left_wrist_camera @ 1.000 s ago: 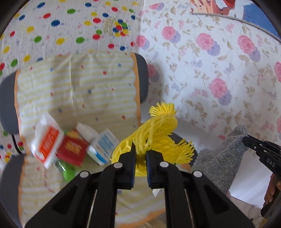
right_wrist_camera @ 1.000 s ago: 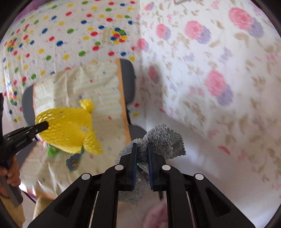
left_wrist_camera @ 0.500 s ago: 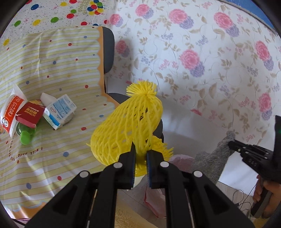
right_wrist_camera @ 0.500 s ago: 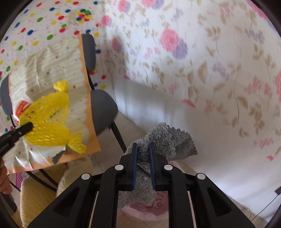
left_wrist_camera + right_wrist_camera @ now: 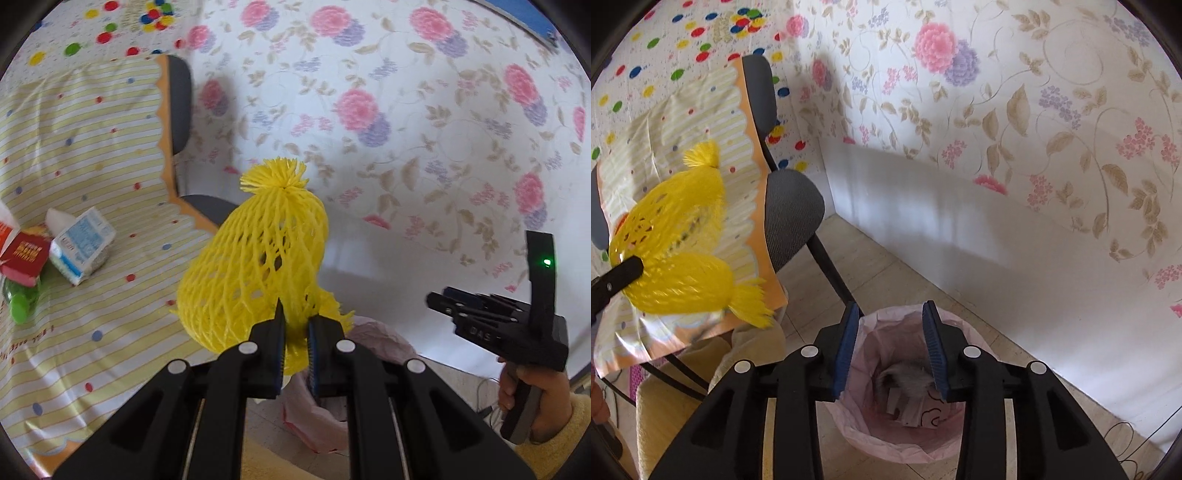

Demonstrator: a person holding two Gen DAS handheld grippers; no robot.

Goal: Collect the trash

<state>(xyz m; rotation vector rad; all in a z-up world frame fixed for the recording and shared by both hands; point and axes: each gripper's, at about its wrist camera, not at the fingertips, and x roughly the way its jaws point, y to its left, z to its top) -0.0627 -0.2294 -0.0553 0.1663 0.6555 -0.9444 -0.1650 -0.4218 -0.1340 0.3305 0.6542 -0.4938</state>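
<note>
My left gripper is shut on a yellow foam fruit net and holds it in the air above the pink-lined trash bin. The net also shows in the right wrist view, left of the bin. My right gripper is open and empty, right above the trash bin. The grey cloth lies inside the bin with bits of paper. My right gripper also shows in the left wrist view.
A chair with a yellow striped cover holds a white and blue carton, a red packet and a green bottle. Floral wall behind the bin. A yellow cushion lies under the chair.
My right gripper has opened and dropped the grey cloth into the bin. My left gripper has carried the yellow net further right, off the chair and toward the bin.
</note>
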